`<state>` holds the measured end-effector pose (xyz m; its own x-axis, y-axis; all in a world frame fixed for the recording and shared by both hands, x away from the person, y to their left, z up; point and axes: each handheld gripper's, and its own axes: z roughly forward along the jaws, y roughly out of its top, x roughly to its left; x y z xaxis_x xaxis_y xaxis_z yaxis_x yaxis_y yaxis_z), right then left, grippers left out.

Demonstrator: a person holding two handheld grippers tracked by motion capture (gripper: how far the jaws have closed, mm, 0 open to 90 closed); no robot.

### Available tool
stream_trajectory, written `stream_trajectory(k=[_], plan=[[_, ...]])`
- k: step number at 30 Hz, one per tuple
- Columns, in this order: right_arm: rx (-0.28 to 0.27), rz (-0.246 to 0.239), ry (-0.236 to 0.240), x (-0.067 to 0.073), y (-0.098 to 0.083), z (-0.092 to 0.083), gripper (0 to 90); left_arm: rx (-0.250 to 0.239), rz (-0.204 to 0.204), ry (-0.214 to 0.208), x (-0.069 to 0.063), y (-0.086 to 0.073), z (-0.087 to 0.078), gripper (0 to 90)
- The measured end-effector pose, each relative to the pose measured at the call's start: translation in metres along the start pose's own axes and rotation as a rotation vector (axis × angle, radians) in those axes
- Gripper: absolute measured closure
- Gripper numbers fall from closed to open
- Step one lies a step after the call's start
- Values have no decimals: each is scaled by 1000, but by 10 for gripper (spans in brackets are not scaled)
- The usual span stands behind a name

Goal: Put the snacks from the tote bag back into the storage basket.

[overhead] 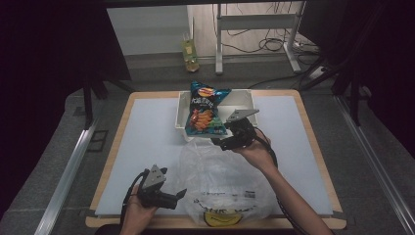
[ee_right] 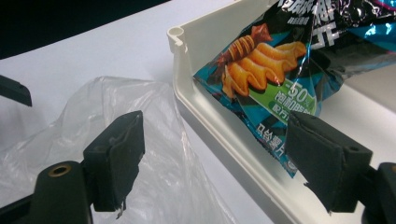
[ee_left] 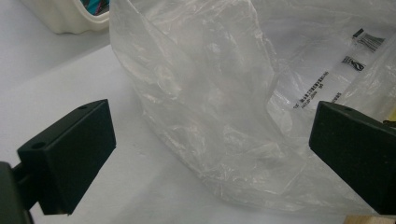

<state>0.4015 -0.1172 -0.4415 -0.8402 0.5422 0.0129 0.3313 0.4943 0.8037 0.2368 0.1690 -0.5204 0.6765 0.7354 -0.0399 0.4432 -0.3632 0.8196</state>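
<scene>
A blue snack bag [overhead: 205, 110] printed with orange chips leans upright in a white bin [overhead: 244, 93] at the back middle of the table. In front of the bin lies a crumpled clear plastic bag [overhead: 220, 171]. My right gripper [overhead: 218, 143] hovers at the bin's near rim [ee_right: 205, 116], jaws open. The snack bag [ee_right: 280, 70] is just beyond its right jaw, and the plastic bag [ee_right: 168, 177] lies below its left jaw. My left gripper [overhead: 181, 196] rests near the front edge, open. It points at the plastic bag [ee_left: 210, 93], whose folds sit between its jaws without contact.
The white mat [overhead: 147, 147] covers the wooden table top, with bare room at left and right. On the floor beyond stand a yellow-green bottle [overhead: 190, 54], a white desk frame [overhead: 254, 22] and loose cables [overhead: 274, 44].
</scene>
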Motion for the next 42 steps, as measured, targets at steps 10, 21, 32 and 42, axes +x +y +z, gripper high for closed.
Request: stream_trajectory(k=[10,21,32,42], plan=[[-8,-7,0,-1,-9,-7,177,-5,-2,-2,1,0,-1,5],[-6,-5,15,5,-16,-13,143,-24,-40,-34,3,0,-2,0],[-3,19,18,7,-25,-18,116,-5,-49,-30,3,1,-4,3],[8,11,1,10,-32,-25,110,-18,-44,-9,5,1,-7,3]])
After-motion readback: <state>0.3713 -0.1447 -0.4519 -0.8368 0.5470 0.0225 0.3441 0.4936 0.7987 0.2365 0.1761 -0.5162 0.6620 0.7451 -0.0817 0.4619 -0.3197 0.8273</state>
